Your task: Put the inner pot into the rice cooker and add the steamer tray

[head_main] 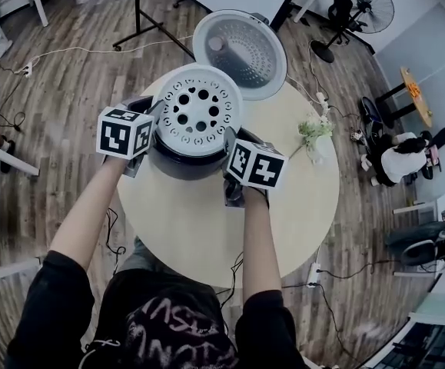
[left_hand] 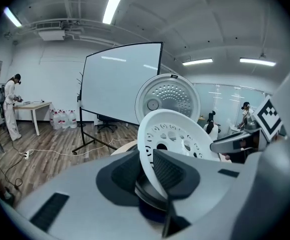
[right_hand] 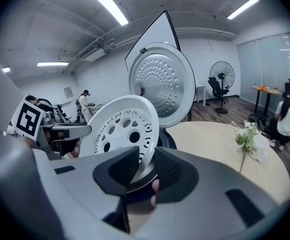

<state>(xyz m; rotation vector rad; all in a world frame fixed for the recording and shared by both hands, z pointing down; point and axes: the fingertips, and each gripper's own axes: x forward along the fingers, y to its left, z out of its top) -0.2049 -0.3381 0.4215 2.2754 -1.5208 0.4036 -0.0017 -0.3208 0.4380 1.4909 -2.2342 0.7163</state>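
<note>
From the head view, one white plastic tray (head_main: 197, 91), a round disc with a cluster of round holes at its centre and rings of smaller slots toward the rim, sits over the mouth of the one dark cooker (head_main: 184, 164). Whether it rests there or hangs just above cannot be told. The cooker stands on a round, pale table (head_main: 299, 214), and its lid (head_main: 240, 52) is tipped open behind it, showing a dimpled metal inner plate. The left gripper (head_main: 151, 127) holds the tray's left rim and the right gripper (head_main: 230, 146) its right rim, each carrying one marker cube. One vase (head_main: 314, 146) with small flowers stands to the right, well apart. In the left gripper view, the two dark, ribbed fingers (left_hand: 171, 171) stand narrow, pinching the thin rim of the tray (left_hand: 172, 134), which looks tilted here. A grey metal edge shows just beneath it, with the lid (left_hand: 167, 96) behind. In the right gripper view, the fingers (right_hand: 170, 169) are likewise narrow, clamped on the opposite rim of the tray (right_hand: 124, 126), with the lid (right_hand: 160, 84) upright behind and the vase (right_hand: 252, 146) on the table at right.
</note>
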